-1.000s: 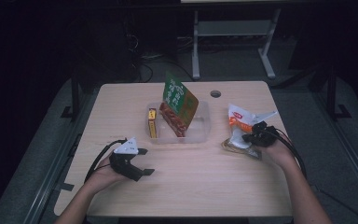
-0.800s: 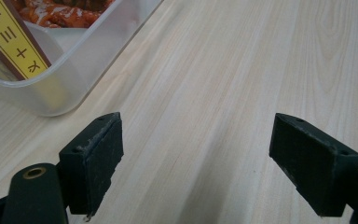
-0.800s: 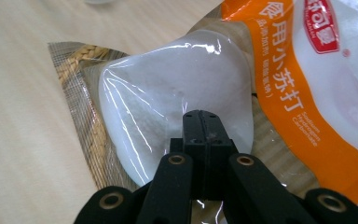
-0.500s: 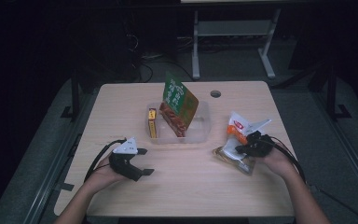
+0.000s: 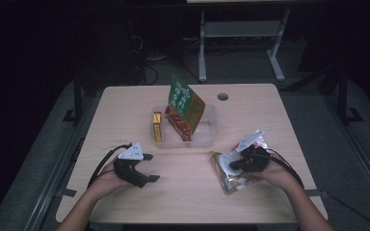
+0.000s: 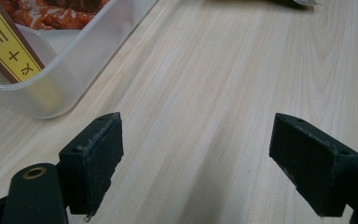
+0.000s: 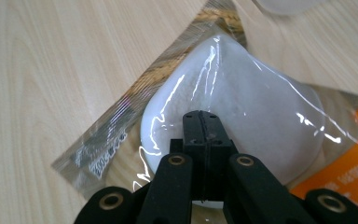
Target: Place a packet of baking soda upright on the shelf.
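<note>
Meanwhile right tongs pinch snack packet, near table's front edge.

Clear plastic tub mid light wooden table, holding upright green-red snack bag and yellow-brown box.
</note>
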Available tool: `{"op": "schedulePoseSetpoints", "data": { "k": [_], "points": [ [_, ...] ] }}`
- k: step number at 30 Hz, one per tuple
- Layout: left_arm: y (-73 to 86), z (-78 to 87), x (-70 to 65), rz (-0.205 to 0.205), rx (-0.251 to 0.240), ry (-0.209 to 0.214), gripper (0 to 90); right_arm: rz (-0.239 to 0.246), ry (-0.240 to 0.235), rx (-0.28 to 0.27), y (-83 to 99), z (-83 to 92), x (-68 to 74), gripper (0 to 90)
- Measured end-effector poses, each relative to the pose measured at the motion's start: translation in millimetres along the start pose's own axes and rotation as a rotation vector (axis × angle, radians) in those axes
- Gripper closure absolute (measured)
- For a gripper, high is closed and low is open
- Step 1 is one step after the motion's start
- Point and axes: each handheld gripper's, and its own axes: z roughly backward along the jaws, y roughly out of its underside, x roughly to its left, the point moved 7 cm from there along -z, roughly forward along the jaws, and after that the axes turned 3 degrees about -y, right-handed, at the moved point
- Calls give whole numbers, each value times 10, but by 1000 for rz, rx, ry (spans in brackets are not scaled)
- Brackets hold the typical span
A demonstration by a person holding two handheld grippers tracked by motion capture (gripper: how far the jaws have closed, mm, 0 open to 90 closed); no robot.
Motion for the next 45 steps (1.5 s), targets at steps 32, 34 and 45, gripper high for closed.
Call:
{"op": "schedulePoseSetpoints", "data": {
  "k": [32, 34, 45],
  "points": [
    [-53, -16, -88, -13, -6, 30, 170, 175, -109, 9, -651, -649, 786, 900],
    [-67, -35, -123, -18, -7, 38, 170, 194, -99, 7, -679, -656, 822, 900],
    [-338, -361, -369, -29, -10, 58, 170, 11, -28, -106, -474, -179, 416, 675]
  ]
}}
